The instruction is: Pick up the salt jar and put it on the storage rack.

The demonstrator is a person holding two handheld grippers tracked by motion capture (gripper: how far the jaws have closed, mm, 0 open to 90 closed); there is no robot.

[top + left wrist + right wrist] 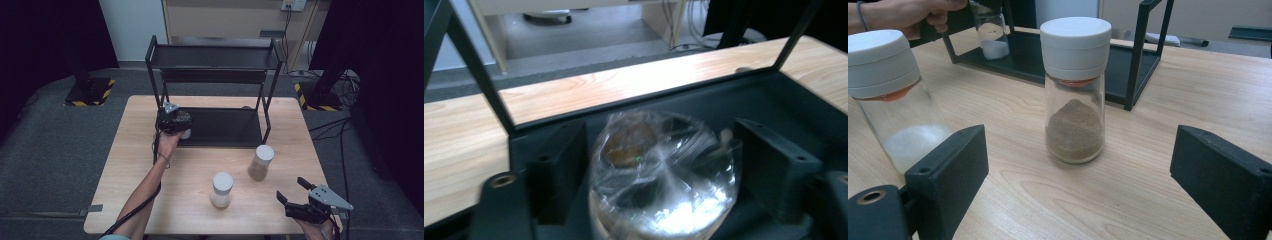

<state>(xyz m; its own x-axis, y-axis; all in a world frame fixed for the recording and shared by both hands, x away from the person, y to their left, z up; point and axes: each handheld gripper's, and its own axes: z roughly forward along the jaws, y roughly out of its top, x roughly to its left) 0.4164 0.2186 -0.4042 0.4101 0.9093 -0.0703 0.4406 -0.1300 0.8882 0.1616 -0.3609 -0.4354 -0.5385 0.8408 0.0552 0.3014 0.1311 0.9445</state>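
A clear jar seen from its bottom end lies between the jaws of my left gripper, over the black rack's lower tier. The pads stand just off its sides, so this gripper is open. From above, my left gripper sits at the tier's front left corner with the jar's white end beside it. The right gripper view shows that jar upright with white powder inside. My right gripper rests open at the table's front right, facing a brown-powder jar.
Two white-lidded jars stand on the wooden table: the brown-powder jar and a white-powder jar, the latter close to my right gripper's left jaw. The two-tier rack stands at the table's back.
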